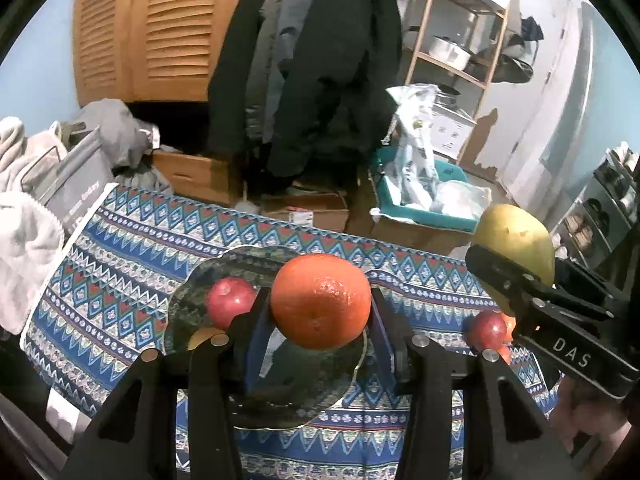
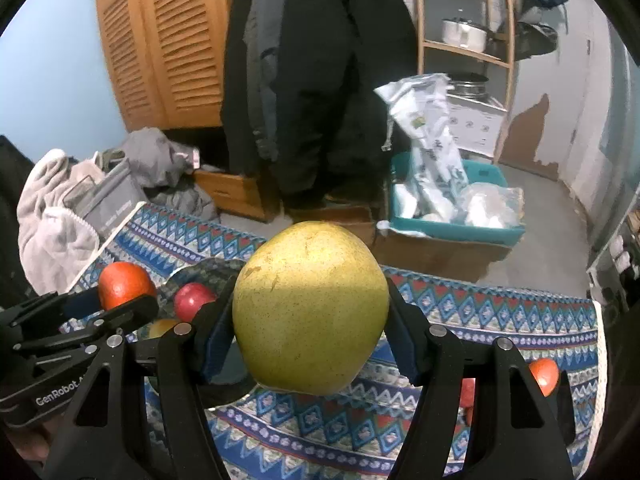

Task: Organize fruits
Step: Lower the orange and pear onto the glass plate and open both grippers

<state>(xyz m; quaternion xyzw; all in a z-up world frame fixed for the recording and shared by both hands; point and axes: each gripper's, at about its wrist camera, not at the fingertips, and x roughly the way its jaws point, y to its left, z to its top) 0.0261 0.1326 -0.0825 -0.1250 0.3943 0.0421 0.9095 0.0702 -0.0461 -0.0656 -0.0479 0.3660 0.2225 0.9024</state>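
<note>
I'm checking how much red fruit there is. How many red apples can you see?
2. One red apple lies on the glass plate; another red apple sits on the cloth at the right. More may be hidden behind the grippers.

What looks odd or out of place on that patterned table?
Mostly the loose fruit: a red apple and something orange beside it lie on the cloth, away from the glass plate that already holds another apple. The pear has small brown blemishes.
</note>
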